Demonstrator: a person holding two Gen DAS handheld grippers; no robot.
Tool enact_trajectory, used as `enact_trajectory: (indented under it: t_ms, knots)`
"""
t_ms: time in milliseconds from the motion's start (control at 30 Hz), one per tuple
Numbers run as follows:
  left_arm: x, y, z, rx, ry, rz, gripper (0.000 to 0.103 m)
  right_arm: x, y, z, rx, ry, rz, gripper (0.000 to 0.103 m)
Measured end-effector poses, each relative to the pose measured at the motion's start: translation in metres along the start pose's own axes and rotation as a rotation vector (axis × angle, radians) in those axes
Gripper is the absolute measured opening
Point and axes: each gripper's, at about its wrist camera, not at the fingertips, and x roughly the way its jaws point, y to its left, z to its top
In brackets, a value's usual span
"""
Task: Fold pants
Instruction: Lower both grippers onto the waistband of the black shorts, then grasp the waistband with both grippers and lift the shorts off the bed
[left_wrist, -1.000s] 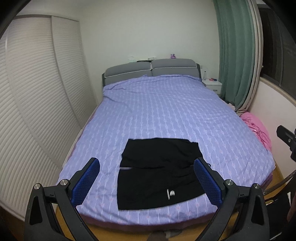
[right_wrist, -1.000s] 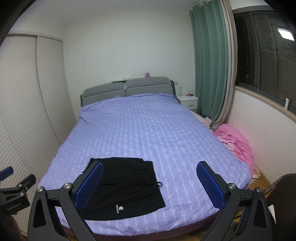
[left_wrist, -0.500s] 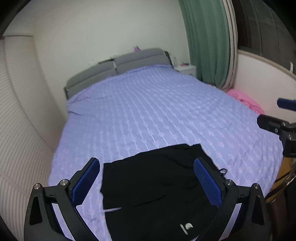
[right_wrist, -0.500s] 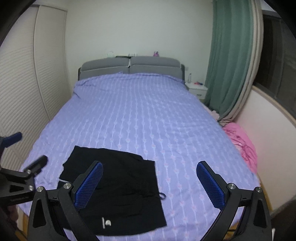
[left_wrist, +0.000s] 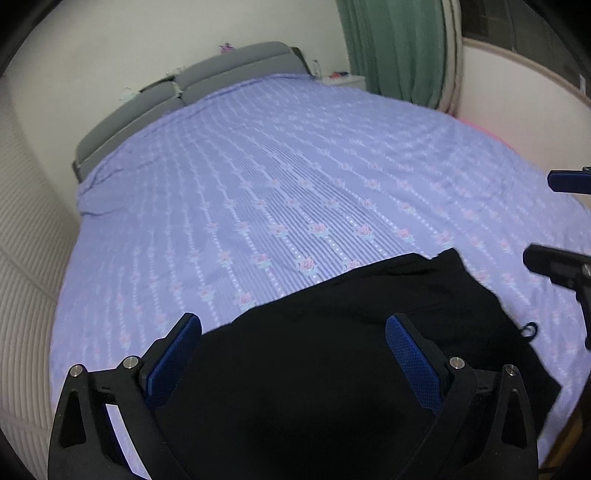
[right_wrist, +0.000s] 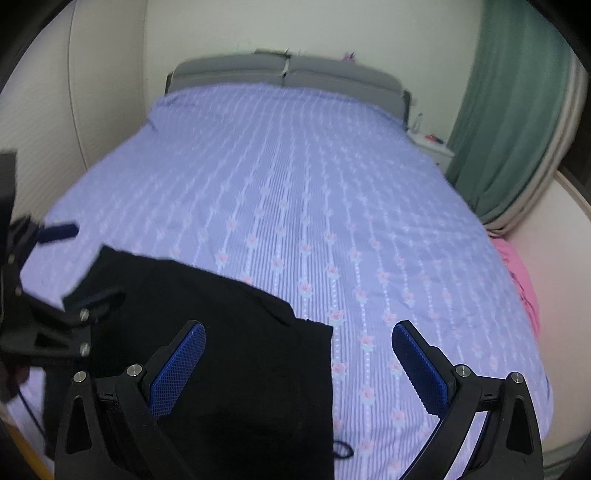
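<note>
Change: both grippers have dropped closer to the black pants (left_wrist: 332, 369) on the bed (left_wrist: 295, 177).
Left gripper (left_wrist: 293, 354): fingers wide apart, empty.
Right gripper (right_wrist: 298, 360): fingers wide apart, empty.
Meaning: folding grasp looks imminent.

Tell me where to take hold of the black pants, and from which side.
Judging from how they lie, grip the pants at their far right corner. It lies flat with bare bedspread beside it, so the open right gripper can likely come down from above and slide one finger under the edge.

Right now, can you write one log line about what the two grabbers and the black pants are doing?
left gripper: open, over pants | right gripper: open, over pants' right edge | black pants: flat on purple bedspread, not grasped
</note>
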Motion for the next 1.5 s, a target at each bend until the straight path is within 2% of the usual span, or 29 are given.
enact_trajectory:
  t_ms: [100, 233, 367, 533, 667, 833, 967, 1033, 1167, 1200, 1233, 1300, 1333, 1433, 1500]
  knots:
    - [0.037, 0.0, 0.006, 0.048, 0.018, -0.054, 0.101, 0.039, -0.004, 0.003, -0.011, 0.045, 0.035, 0.102]
    - [0.077, 0.004, 0.018, 0.128, 0.036, -0.219, 0.1, 0.086, -0.016, 0.012, -0.029, 0.096, 0.085, 0.102]
    - [0.107, -0.004, 0.028, 0.259, 0.061, -0.318, 0.093, 0.123, -0.032, 0.02, -0.05, 0.151, 0.158, 0.101]
    - [0.14, -0.015, 0.036, 0.393, 0.117, -0.43, 0.088, 0.16, -0.041, 0.026, -0.119, 0.235, 0.242, 0.089]
    - [0.159, -0.018, 0.037, 0.459, 0.156, -0.485, 0.088, 0.18, -0.042, 0.021, -0.198, 0.288, 0.312, 0.088]
    - [0.18, -0.016, 0.028, 0.499, 0.264, -0.521, 0.074, 0.199, -0.034, 0.016, -0.304, 0.334, 0.39, 0.086]
    - [0.189, -0.014, 0.019, 0.501, 0.304, -0.526, 0.072, 0.213, -0.025, 0.013, -0.358, 0.382, 0.43, 0.08]
    - [0.191, -0.011, 0.019, 0.485, 0.304, -0.525, 0.072, 0.224, -0.02, 0.008, -0.383, 0.428, 0.447, 0.066]
    - [0.196, -0.003, 0.017, 0.448, 0.328, -0.554, 0.067, 0.236, -0.02, 0.005, -0.358, 0.467, 0.498, 0.052]
    - [0.195, -0.002, 0.016, 0.444, 0.331, -0.561, 0.06, 0.236, -0.02, 0.006, -0.35, 0.464, 0.514, 0.043]
    - [0.194, -0.001, 0.015, 0.44, 0.334, -0.576, 0.046, 0.235, -0.021, 0.007, -0.34, 0.458, 0.527, 0.033]
    - [0.192, 0.001, 0.015, 0.443, 0.337, -0.584, 0.028, 0.23, -0.022, 0.009, -0.332, 0.449, 0.562, 0.019]
    - [0.189, 0.003, 0.015, 0.445, 0.339, -0.585, 0.02, 0.228, -0.022, 0.01, -0.337, 0.444, 0.566, 0.015]
    - [0.18, 0.007, 0.014, 0.469, 0.344, -0.599, 0.014, 0.218, -0.021, 0.012, -0.366, 0.425, 0.579, 0.006]
    - [0.169, 0.014, 0.012, 0.482, 0.343, -0.602, 0.012, 0.208, -0.021, 0.015, -0.381, 0.403, 0.574, 0.006]
